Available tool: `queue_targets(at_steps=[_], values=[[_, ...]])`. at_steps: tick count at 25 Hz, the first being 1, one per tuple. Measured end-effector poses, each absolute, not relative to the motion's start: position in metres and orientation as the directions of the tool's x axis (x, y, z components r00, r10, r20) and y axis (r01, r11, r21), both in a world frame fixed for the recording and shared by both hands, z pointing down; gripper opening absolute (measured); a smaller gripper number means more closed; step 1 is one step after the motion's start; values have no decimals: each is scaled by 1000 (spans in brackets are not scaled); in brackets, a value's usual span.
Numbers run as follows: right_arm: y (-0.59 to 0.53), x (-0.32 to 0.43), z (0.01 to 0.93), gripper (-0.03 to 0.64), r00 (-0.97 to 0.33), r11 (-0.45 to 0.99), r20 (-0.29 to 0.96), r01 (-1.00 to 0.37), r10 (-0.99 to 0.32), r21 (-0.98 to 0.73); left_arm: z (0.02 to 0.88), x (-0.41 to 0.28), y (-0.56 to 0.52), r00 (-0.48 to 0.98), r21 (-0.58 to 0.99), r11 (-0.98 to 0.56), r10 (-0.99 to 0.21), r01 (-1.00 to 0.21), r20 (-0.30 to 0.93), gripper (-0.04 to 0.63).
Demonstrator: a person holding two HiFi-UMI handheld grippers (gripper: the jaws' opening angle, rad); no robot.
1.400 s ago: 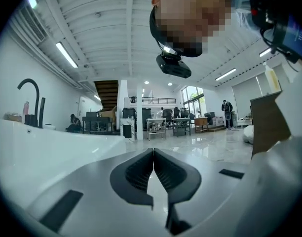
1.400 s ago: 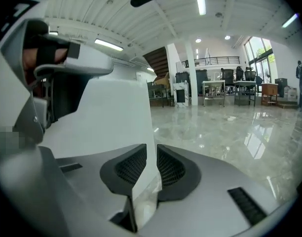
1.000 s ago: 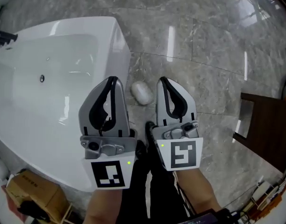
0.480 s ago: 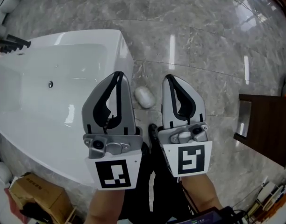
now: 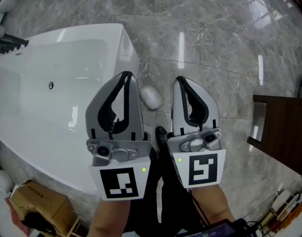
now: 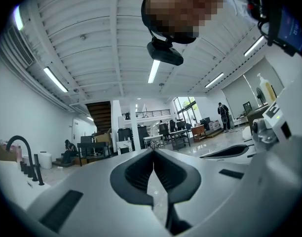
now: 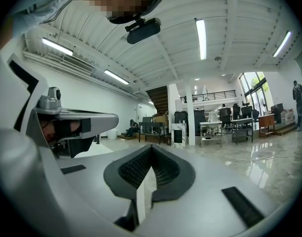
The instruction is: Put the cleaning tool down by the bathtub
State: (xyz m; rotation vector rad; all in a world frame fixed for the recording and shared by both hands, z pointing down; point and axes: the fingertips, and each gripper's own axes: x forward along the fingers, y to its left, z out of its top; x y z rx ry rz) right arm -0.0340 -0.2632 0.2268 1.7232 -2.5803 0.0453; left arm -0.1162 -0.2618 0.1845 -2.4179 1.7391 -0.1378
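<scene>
Both tongs are shut tight, and nothing is in them. My left tongs (image 5: 125, 75) have their two tips pressed together. My right tongs (image 5: 179, 79) do too. I hold them side by side, close to each other but not touching, with the tips pointing away from me.

Down on the floor (image 5: 215, 48), between the two tips as I look, lies the white cleaning tool (image 5: 151, 98). It is a small round lump. Nothing holds it. It sits just beside the corner of the bathtub (image 5: 99, 32), apart from both tongs. I cannot tell if it touches the tub.

The bathtub is white and is on my left. A black tap (image 5: 10, 43) sticks out at its far end. A little round metal piece (image 5: 51, 85) is on the inside.

The floor is shiny gray stone. My dark shoe (image 5: 161, 132) shows between the tongs. A brown cardboard box (image 5: 37, 204) sits on the floor by the near side of the tub. A dark brown wooden thing (image 5: 284, 132) stands well off to my right.

Looking along the right tongs, I see a big bright hall with long ceiling lights (image 7: 201, 38).
</scene>
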Motion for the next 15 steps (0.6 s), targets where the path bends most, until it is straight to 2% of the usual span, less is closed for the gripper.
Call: queue_targets(at_steps=[15], values=[[-267,-26,239,12,-400,400,55,-916,-915,0,196,-105,-265,309,-185,-301,-951,-936,-15,17]])
